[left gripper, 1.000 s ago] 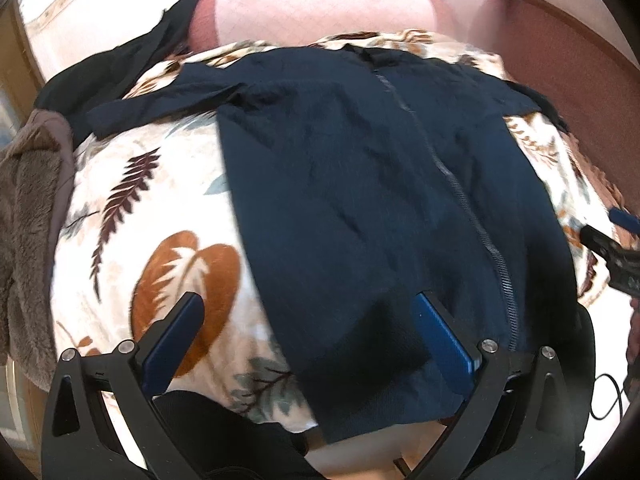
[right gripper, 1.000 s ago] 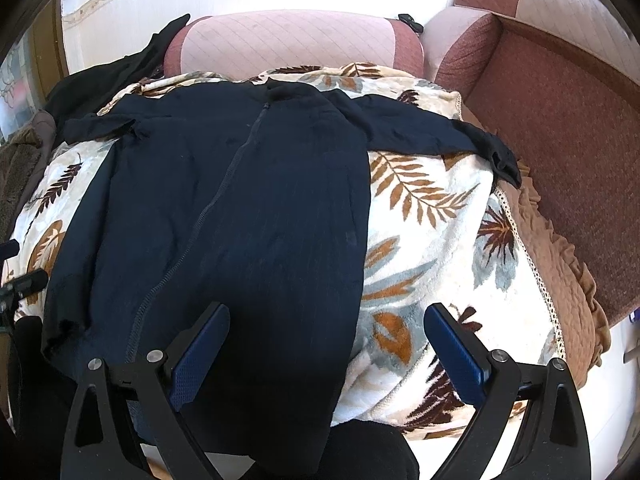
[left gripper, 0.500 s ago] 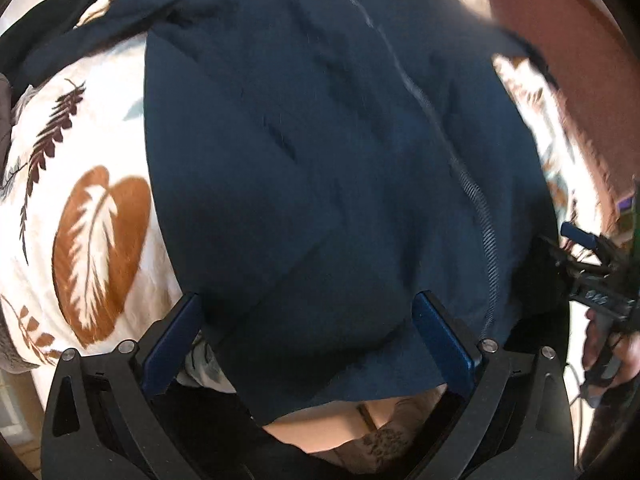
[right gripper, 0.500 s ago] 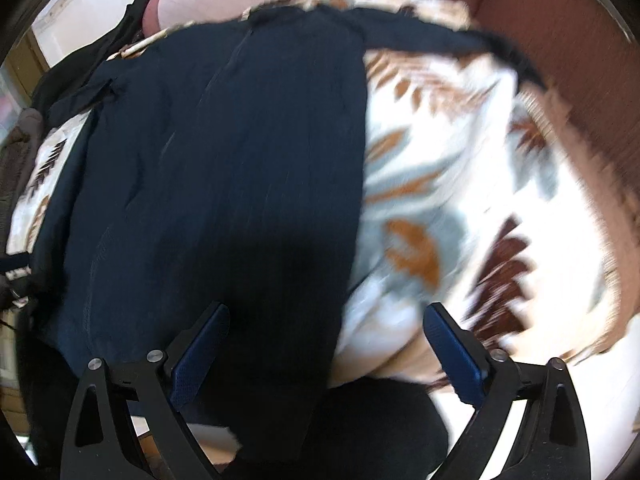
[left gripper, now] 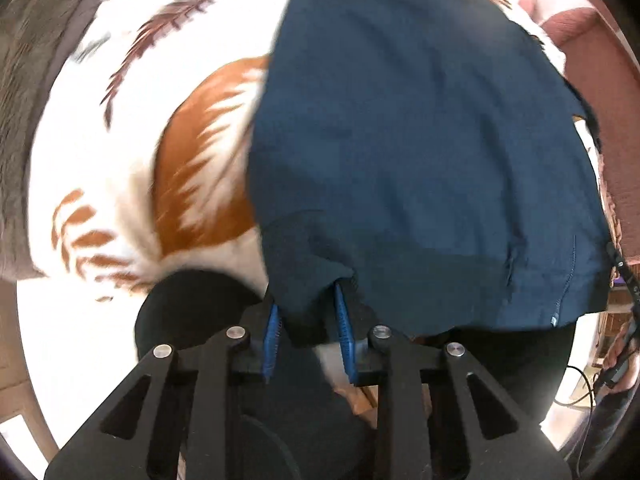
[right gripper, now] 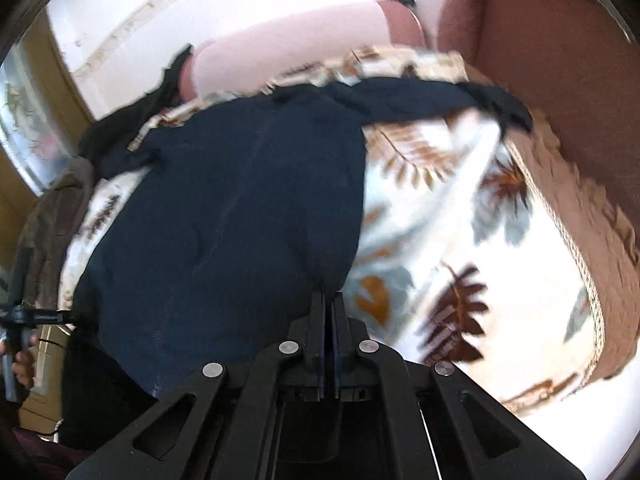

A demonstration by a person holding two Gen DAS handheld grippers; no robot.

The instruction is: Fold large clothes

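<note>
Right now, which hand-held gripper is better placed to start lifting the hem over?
Neither clearly: the left hand-held gripper and the right hand-held gripper each pinch the navy jacket's near hem.

Left gripper (left gripper: 308,332): fingers, wide apart a second ago, now closed on a bunched corner of the navy garment's (left gripper: 420,140) hem, cloth gathered between them.
Right gripper (right gripper: 328,344): fingers, likewise apart earlier, now pressed together on the hem's opposite corner.
Navy garment: near edge, formerly flat ahead of the fingers, now puckered at both grips.
</note>
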